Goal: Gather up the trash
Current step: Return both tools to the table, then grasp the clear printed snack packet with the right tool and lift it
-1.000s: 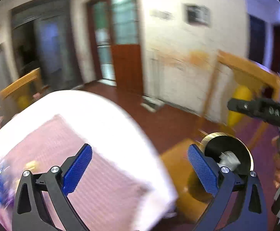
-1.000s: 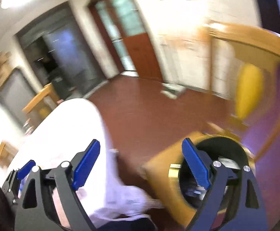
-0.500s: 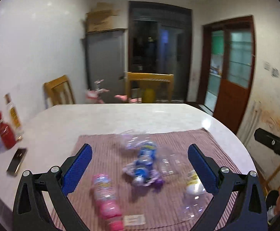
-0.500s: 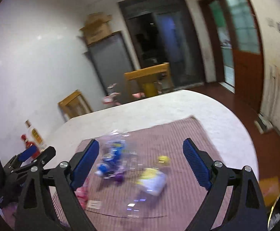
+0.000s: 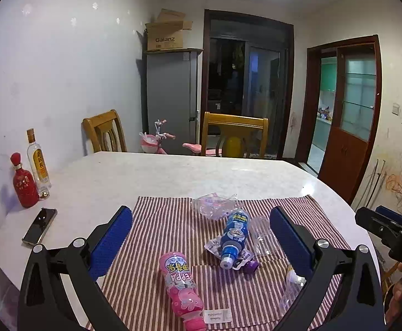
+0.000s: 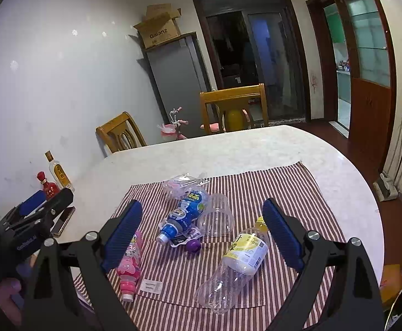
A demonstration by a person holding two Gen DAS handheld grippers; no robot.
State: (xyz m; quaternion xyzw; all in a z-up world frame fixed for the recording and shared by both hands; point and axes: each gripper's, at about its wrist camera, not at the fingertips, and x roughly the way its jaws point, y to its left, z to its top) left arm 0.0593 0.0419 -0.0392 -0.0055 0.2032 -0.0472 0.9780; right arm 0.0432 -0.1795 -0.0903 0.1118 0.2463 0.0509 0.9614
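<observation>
Nearest the cameras, both claws hover above the near edge of the desk (image 5: pixel 151 173), each with its blue-padded jaws spread wide and nothing between them. The left claw (image 5: pixel 201 244) frames a pink bottle (image 5: pixel 181 287) lying on its side just ahead of its fingertips, cap toward the camera, with a small white label (image 5: pixel 217 315) flat on the cloth beside that cap. The right claw (image 6: pixel 202 233) frames a clear bottle with a yellow label (image 6: pixel 237 264), also on its side, just inside its right finger; the same pink bottle (image 6: pixel 129 267) lies under its left finger. All of this rests on a red-and-white striped cloth (image 5: pixel 168 220) spread over the pale desk. Slightly farther ahead, between the fingers of either claw, a blue bottle (image 5: pixel 234 237) lies across a flat printed wrapper (image 5: pixel 214 248), with a small purple cap (image 5: pixel 249 267) touching the wrapper's near edge. A clear plastic cup (image 6: pixel 217 218) lies on its side against the blue bottle, on the right. Beyond them sits a crumpled clear wrapper (image 5: pixel 214 205). Off the cloth, to the far left of the left claw, a phone (image 5: pixel 39 226) lies flat, and behind it stand a red bottle (image 5: pixel 23 184) and a tall clear bottle (image 5: pixel 38 165), near the wall. Two wooden chairs (image 5: pixel 234 135) stand past the far desk edge, then a grey refrigerator (image 5: pixel 170 88) topped by a cardboard box (image 5: pixel 168 34).
</observation>
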